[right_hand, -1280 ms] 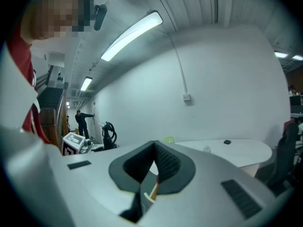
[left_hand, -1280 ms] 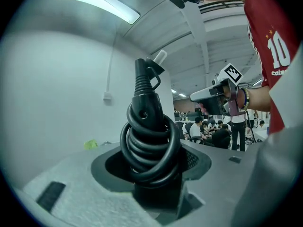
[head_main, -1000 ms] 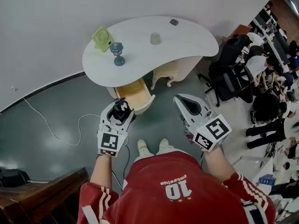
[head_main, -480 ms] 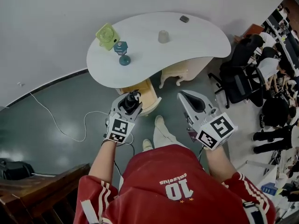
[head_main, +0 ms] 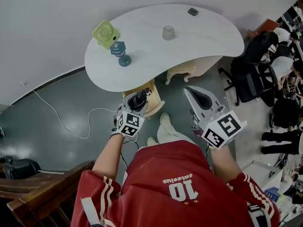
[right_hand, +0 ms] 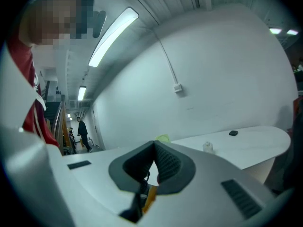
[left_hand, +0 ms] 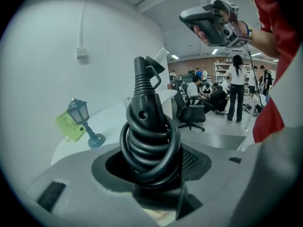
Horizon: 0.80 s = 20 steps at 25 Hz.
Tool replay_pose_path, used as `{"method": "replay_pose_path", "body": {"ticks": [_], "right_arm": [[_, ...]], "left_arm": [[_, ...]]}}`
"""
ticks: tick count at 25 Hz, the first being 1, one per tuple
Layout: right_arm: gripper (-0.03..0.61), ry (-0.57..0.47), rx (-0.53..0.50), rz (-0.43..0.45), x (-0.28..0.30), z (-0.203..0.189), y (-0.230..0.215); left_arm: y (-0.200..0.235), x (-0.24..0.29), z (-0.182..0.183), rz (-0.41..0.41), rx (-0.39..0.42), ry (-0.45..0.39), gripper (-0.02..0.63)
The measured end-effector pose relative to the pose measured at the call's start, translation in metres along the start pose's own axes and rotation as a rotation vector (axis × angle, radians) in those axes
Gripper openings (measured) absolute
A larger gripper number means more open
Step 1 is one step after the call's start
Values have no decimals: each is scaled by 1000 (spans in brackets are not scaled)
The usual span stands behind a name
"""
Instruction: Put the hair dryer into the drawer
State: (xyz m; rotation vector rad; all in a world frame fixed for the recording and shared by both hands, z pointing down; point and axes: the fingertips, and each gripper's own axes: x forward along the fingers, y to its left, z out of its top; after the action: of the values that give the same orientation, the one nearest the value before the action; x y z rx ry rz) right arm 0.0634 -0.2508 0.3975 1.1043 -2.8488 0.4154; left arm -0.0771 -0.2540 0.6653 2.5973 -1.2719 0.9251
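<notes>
A black hair dryer (left_hand: 147, 141) with its cord coiled round the handle stands between the jaws of my left gripper (head_main: 140, 96), which is shut on it. In the head view it hangs just over the open wooden drawer (head_main: 155, 106) under the white table (head_main: 156, 56). The drawer's inside is mostly hidden by the gripper. My right gripper (head_main: 188, 90) floats to the right of the drawer, over the floor. Its jaws meet at the tip with nothing between them.
On the table stand a green fan (head_main: 105, 33), a blue lantern lamp (head_main: 119, 52), a clear cup (head_main: 168, 32) and a small dark object (head_main: 192, 12). A black office chair (head_main: 251, 86) and seated people are at the right. A white cable (head_main: 71, 126) lies on the floor; a wooden rail (head_main: 42, 188) is lower left.
My left gripper has carried the hair dryer forward and down until it is over the drawer. The right gripper has also moved forward, still shut and holding nothing.
</notes>
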Motion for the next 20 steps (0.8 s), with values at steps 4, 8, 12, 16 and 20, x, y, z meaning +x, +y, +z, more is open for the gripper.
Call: {"method": "replay_pose_path", "body": {"ticks": [4, 8, 12, 16, 20], "right_arm": [[5, 24, 9, 6, 7, -7, -15], [5, 60, 11, 24, 17, -21, -22], [5, 98, 0, 39, 27, -31, -27], [5, 141, -20, 53, 30, -41, -30], [5, 180, -31, 57, 35, -48, -39]], "left_arm": [[-9, 39, -23, -48, 15, 81, 255], [-16, 70, -53, -70, 30, 166, 253], [-19, 97, -82, -102, 32, 254, 255], [-11, 116, -109, -81, -27, 328, 253], [-7, 132, -140, -58, -76, 433, 253]]}}
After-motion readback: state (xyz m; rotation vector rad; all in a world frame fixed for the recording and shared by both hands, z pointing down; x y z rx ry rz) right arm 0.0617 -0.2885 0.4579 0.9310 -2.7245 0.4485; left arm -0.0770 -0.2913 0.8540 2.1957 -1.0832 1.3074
